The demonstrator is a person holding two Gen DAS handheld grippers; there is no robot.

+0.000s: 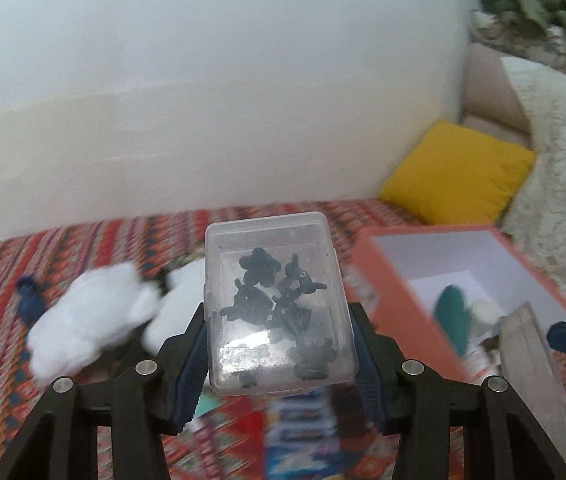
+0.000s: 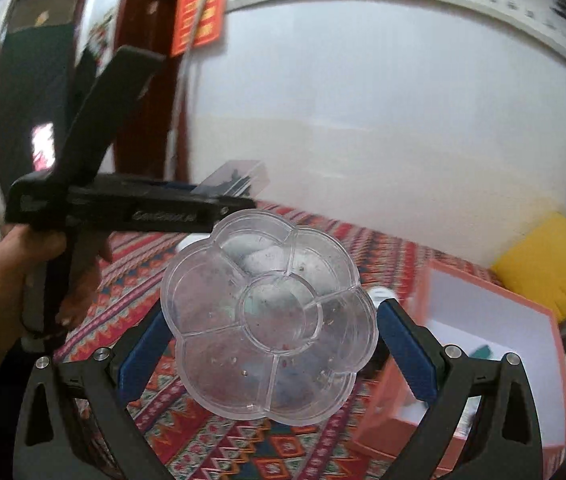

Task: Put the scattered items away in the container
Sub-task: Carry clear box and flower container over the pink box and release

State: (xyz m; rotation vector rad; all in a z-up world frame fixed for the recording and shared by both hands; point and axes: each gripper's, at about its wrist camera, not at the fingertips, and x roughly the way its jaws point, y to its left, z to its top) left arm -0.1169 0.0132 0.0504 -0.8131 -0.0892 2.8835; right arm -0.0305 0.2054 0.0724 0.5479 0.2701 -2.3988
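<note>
My left gripper (image 1: 279, 316) is shut on a clear plastic box (image 1: 279, 300) with several small black pieces inside, held above the patterned bed. My right gripper (image 2: 269, 320) is shut on a clear flower-shaped compartment tray (image 2: 269, 316), also held in the air. The orange box with a white inside (image 1: 463, 256) stands on the bed to the right; a teal item (image 1: 455, 316) and a pale item lie in it. It also shows in the right wrist view (image 2: 491, 320). The left gripper with its clear box appears in the right wrist view (image 2: 239, 184), upper left.
White fluffy items (image 1: 95, 320) and a dark blue item (image 1: 29, 296) lie on the red patterned bedspread (image 1: 83, 240) at left. A yellow cushion (image 1: 459, 172) leans at the back right, beside a lace cover (image 1: 555, 200). A white wall rises behind the bed.
</note>
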